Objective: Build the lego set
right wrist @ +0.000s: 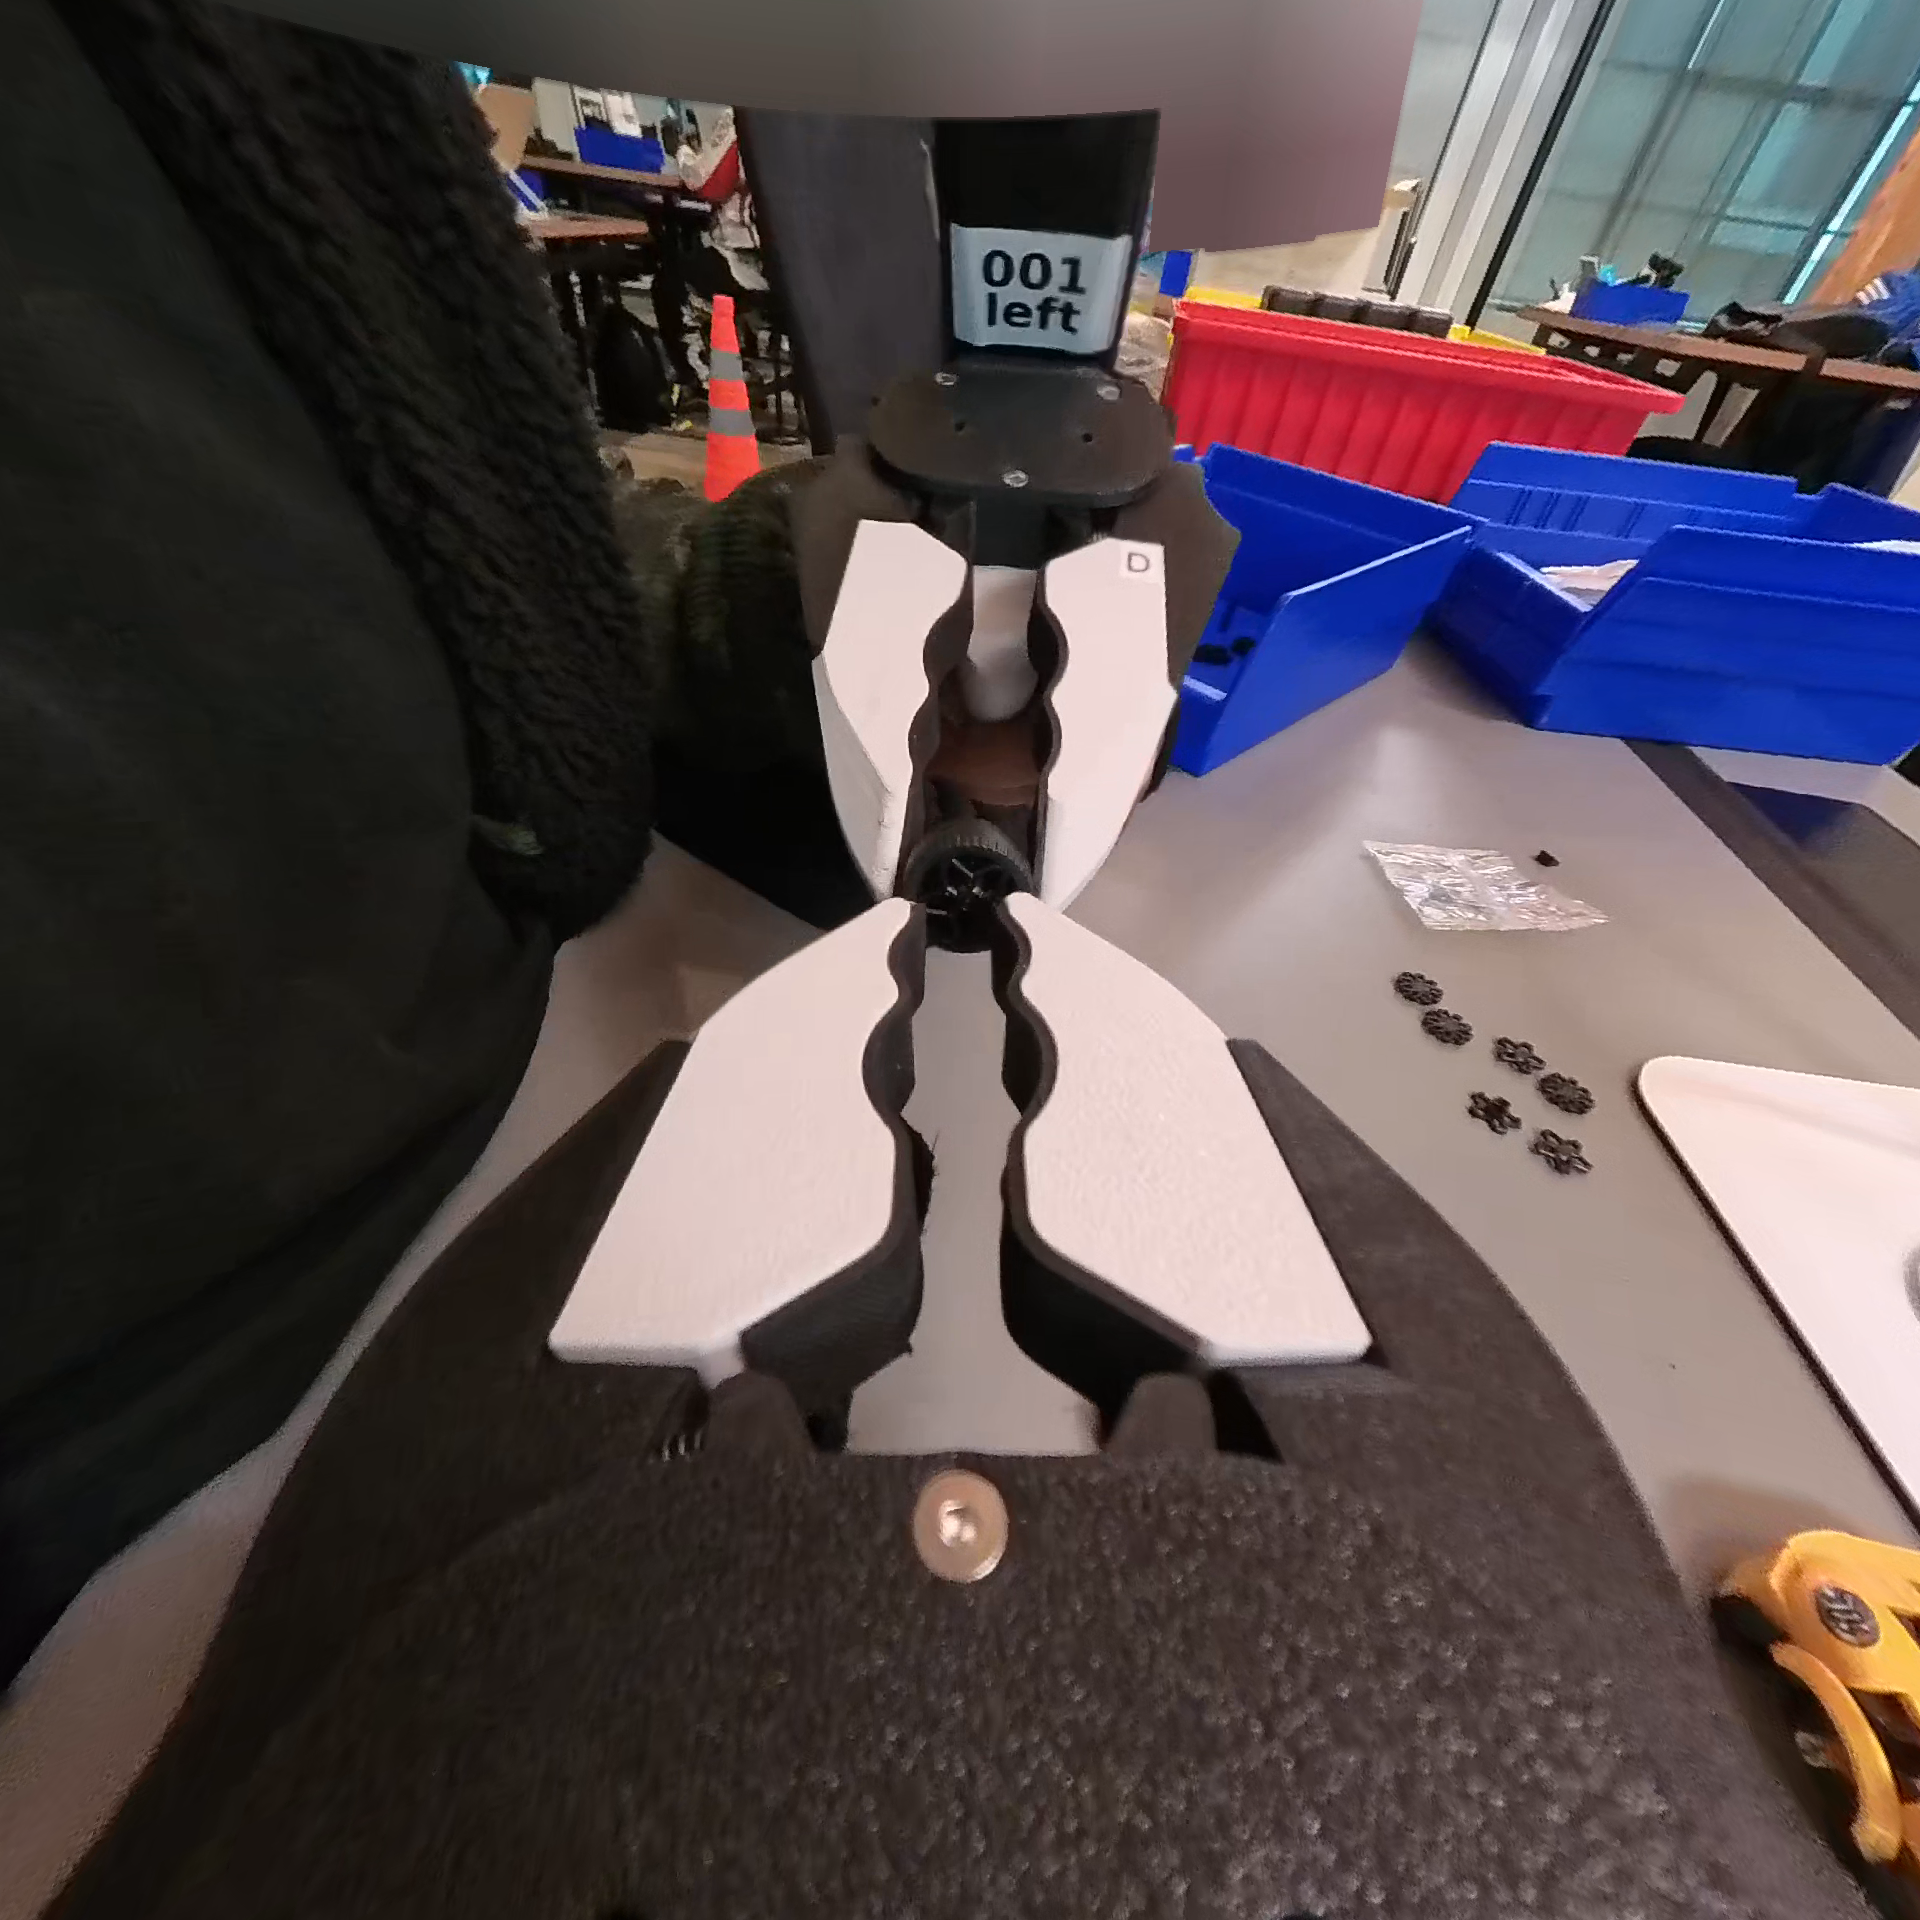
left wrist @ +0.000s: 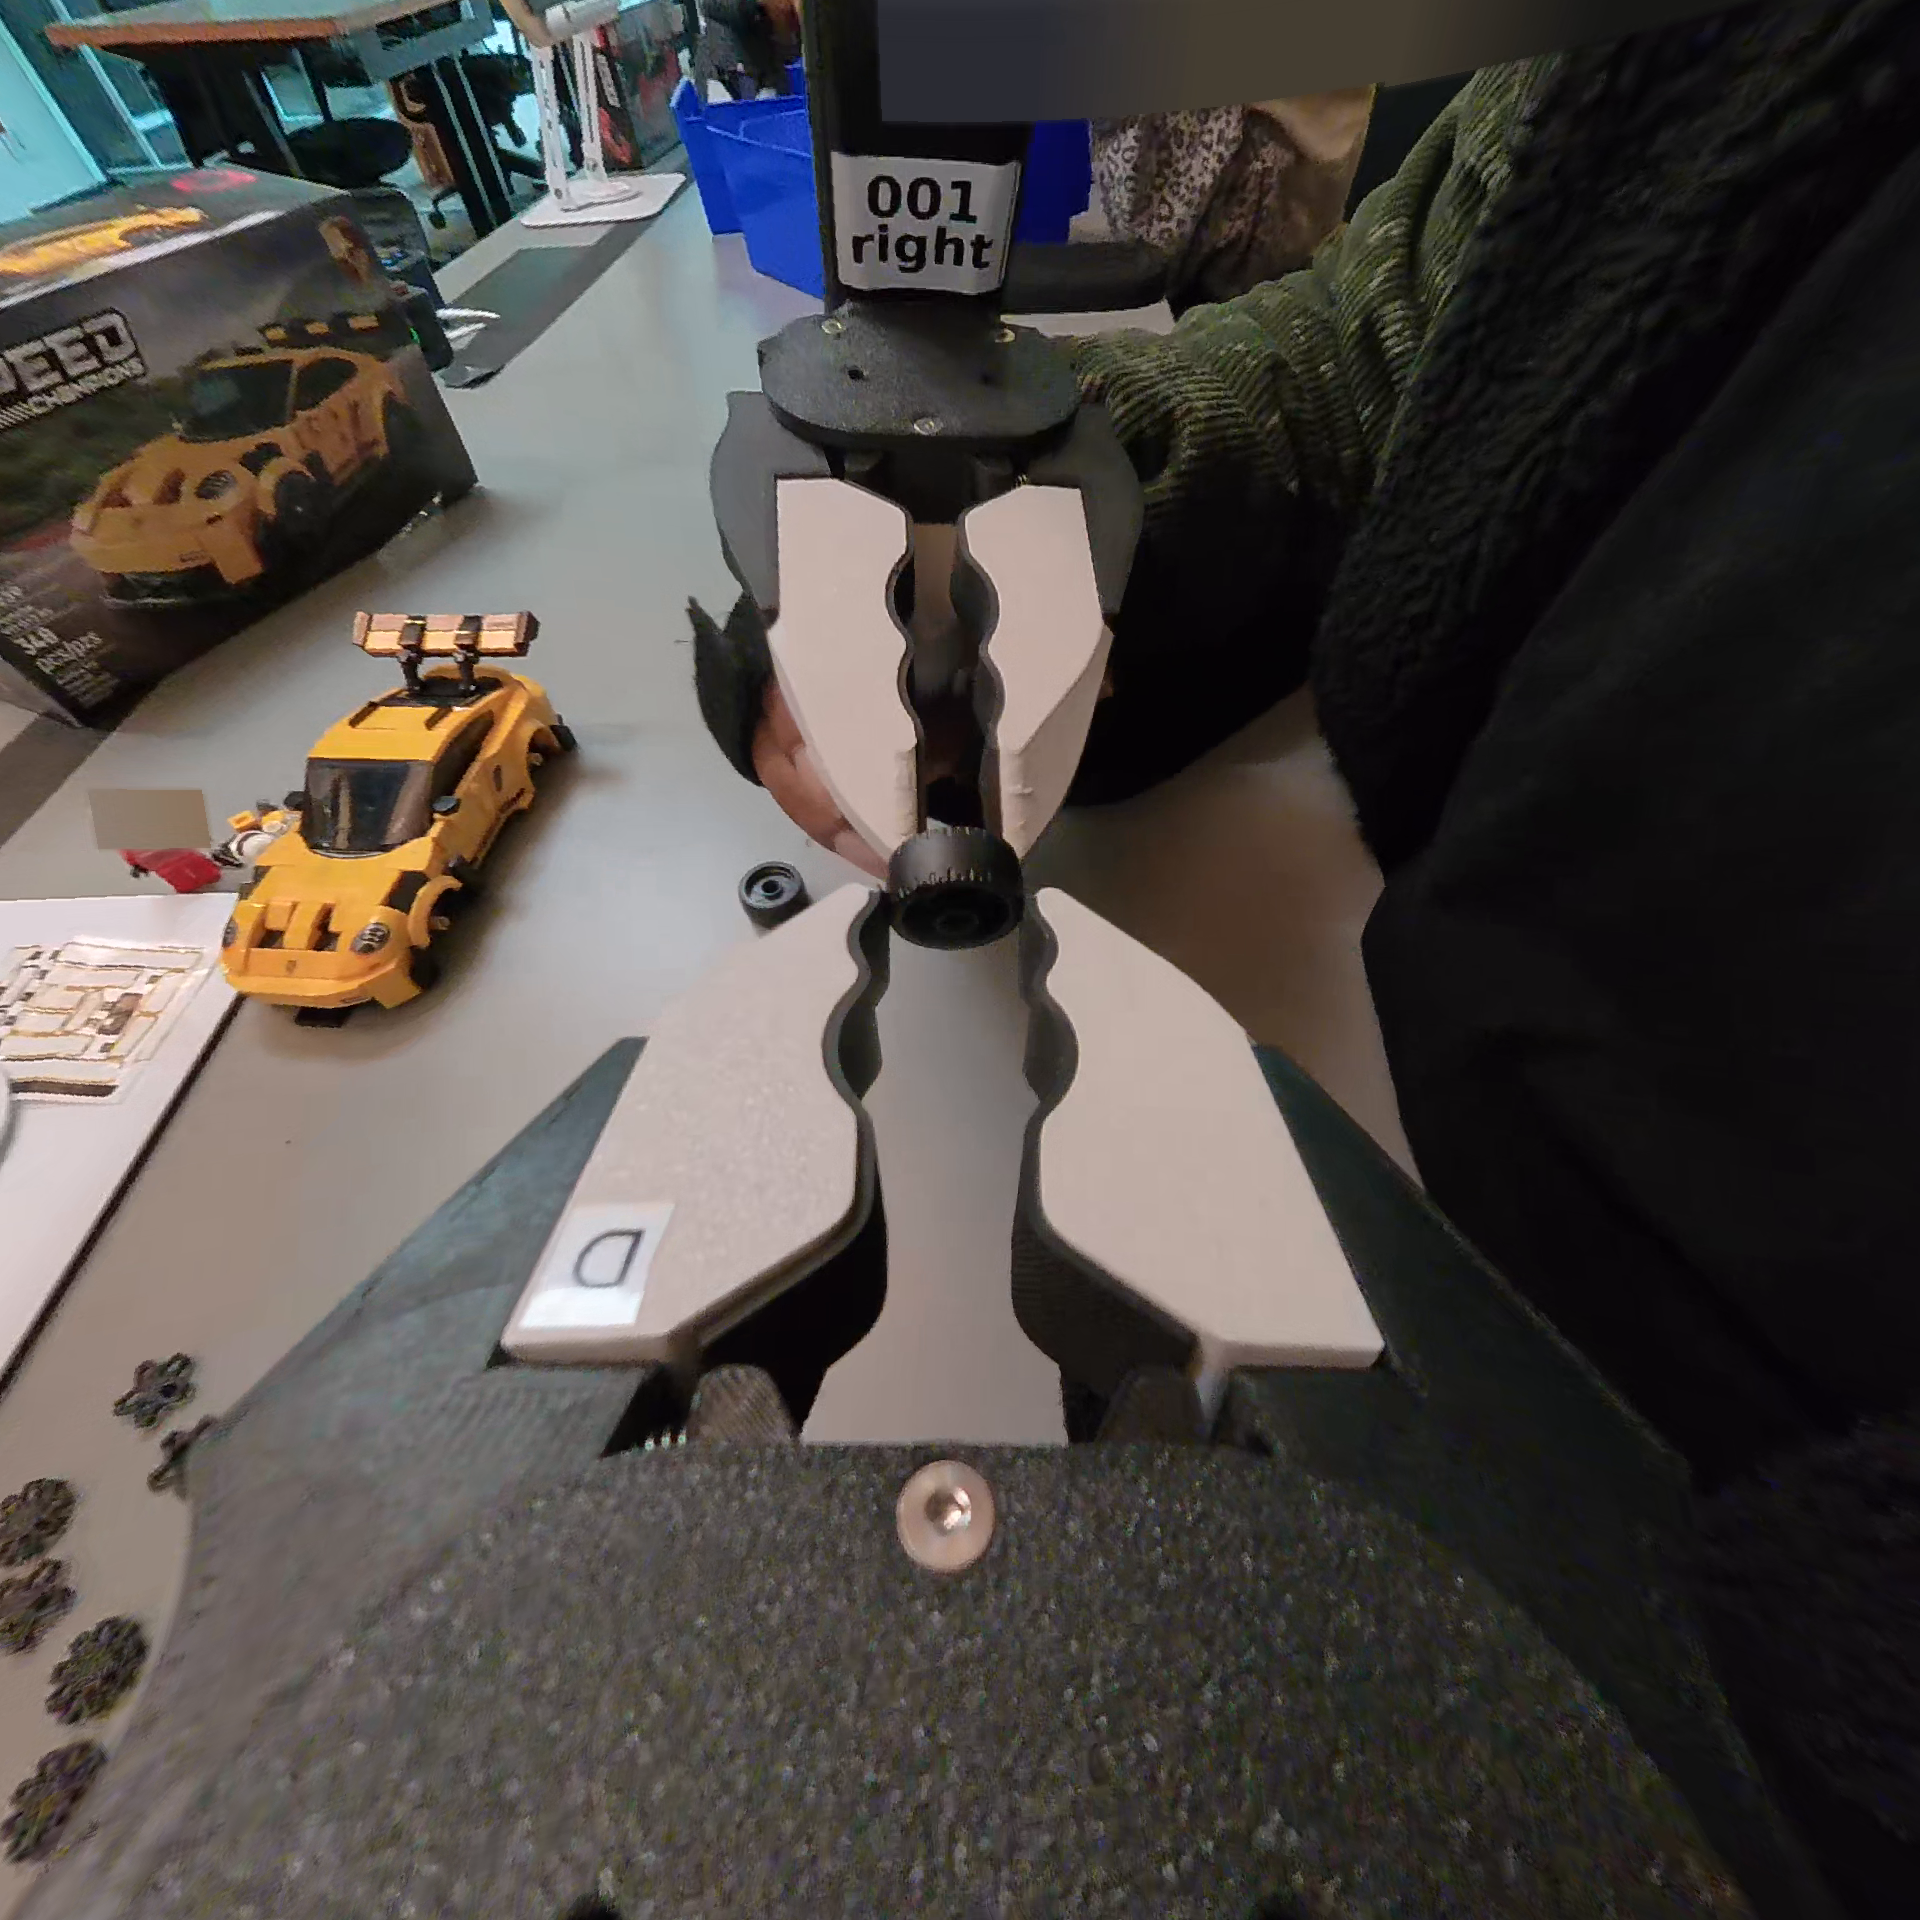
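Grey table [left wrist: 582,499]: one yellow car [left wrist: 390,821], one loose tyre [left wrist: 774,891]. Left hand-held gripper [left wrist: 954,920] and right hand-held gripper [right wrist: 961,930], tip to tip, both clamp one wheel [left wrist: 954,888].

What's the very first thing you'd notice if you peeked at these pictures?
Two grippers meet nose to nose in the middle, the left gripper and the right gripper, both pinching one small black wheel. To the side on the grey table sits a bright yellow lego car, with another loose black tyre near the fingertips.

Two grippers [right wrist: 961,920] on black wheel [right wrist: 971,878]
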`<state>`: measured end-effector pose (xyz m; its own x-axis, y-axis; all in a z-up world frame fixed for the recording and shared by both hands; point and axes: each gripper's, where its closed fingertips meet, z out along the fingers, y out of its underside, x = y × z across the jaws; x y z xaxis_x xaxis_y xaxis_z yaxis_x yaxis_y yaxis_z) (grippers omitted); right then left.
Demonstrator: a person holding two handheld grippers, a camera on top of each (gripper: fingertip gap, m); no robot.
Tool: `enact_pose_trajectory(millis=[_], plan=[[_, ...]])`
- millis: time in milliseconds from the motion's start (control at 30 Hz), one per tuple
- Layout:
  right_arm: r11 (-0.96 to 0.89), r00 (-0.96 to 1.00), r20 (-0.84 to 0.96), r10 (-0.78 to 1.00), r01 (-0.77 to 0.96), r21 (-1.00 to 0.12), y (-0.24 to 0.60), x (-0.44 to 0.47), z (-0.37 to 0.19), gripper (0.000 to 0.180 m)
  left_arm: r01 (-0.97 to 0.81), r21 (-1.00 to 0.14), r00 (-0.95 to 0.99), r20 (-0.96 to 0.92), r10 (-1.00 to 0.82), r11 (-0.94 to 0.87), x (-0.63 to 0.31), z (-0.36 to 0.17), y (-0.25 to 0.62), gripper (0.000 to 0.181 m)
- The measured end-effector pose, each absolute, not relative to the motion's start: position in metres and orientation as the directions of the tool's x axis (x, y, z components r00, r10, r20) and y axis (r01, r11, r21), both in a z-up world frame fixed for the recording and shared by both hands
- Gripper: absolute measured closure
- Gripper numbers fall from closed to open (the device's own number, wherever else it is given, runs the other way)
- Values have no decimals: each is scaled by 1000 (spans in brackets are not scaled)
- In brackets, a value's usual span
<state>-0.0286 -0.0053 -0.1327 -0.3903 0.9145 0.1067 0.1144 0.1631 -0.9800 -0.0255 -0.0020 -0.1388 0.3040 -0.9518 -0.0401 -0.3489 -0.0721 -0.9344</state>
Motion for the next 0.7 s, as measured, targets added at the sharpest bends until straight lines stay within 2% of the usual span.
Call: enact_pose_trajectory(millis=[400, 533, 700], plan=[[158, -408, 88, 909, 141, -977, -10, -28, -139, 168, -349, -929, 274, 26, -961, -124, -24, -146, -6, 157], [151, -403, 86, 911, 132, -980, -10, -29, -139, 180, -335, -932, 263, 51, -963, -141, -24, -147, -7, 157], [118, -378, 69, 923, 110, -987, -2, -29, -132, 180, -296, -947, 285, 38, -958, -126, -24, -142, -1, 157]])
